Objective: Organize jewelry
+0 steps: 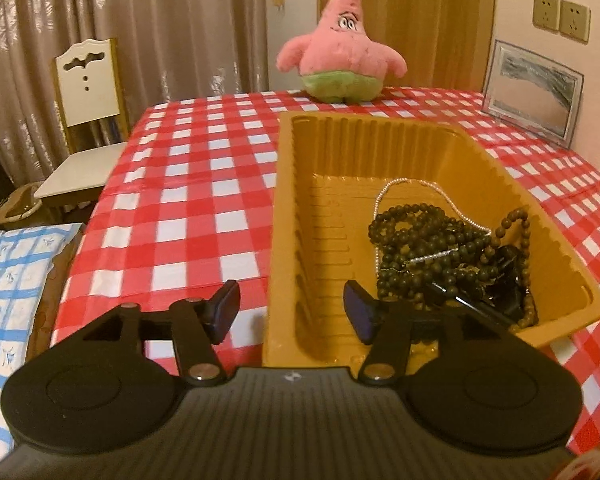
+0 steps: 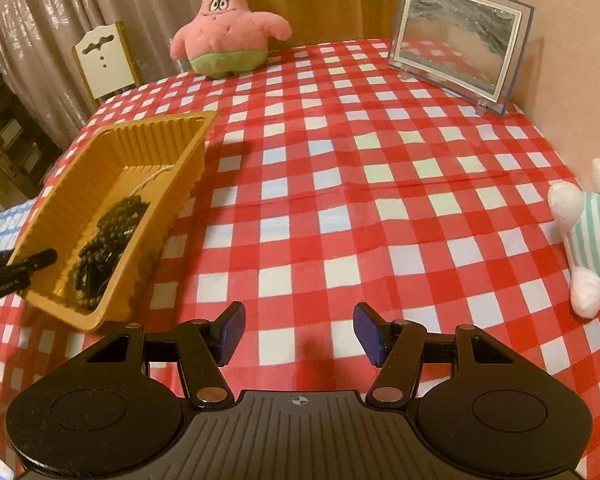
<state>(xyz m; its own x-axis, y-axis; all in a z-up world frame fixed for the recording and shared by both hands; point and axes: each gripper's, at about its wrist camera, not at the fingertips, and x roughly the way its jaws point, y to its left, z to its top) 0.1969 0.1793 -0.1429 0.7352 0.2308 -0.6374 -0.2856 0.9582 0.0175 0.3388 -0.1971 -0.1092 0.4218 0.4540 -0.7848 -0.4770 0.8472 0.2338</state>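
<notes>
**Clearing the tray after the drop**

Lifting out cleanly is your job now. Your left gripper (image 1: 290, 312) stands open and empty, straddling the near left wall of the tray (image 1: 288, 216), one pad inside. The beads (image 1: 420, 248) and a thin chain (image 1: 404, 188) lie heaped in the tray's near right corner. Rise straight so no pad snags a strand. Your right gripper (image 2: 299, 332) hangs open, empty, over bare cloth (image 2: 340, 184).
</notes>
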